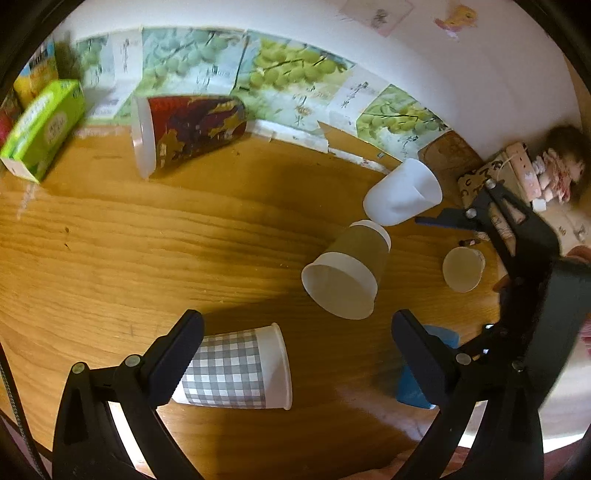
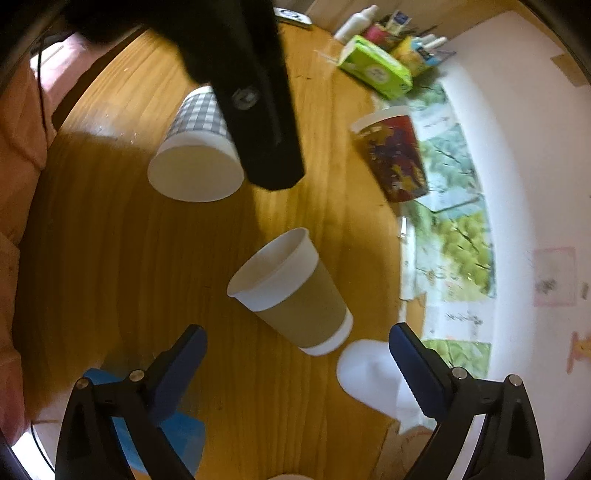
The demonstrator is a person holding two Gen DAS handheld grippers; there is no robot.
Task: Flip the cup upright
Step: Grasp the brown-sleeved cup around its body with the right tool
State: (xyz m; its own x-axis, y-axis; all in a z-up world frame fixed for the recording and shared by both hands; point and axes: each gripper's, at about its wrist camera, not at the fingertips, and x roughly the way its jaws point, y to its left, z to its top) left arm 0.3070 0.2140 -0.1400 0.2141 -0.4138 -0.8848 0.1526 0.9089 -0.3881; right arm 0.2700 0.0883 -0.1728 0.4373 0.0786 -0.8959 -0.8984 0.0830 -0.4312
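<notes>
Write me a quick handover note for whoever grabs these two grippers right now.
Left gripper: open, empty, above the checked cup, which lies on its side.
Right gripper: open, empty, near the brown-sleeved cup, also on its side.
The red printed cup and the white plastic cup are tipped over on the wooden table too.
Done: no cup seen standing upright yet.
Left: grip and stand each cup.

Domestic room, likely a home. Evidence: wooden table [image 1: 147, 240] against a white wall [image 1: 461, 92] papered with grape posters [image 1: 295, 70], a tissue box [image 1: 40, 129], a doll [image 1: 561, 166], toiletry bottles [image 2: 354, 22].
</notes>
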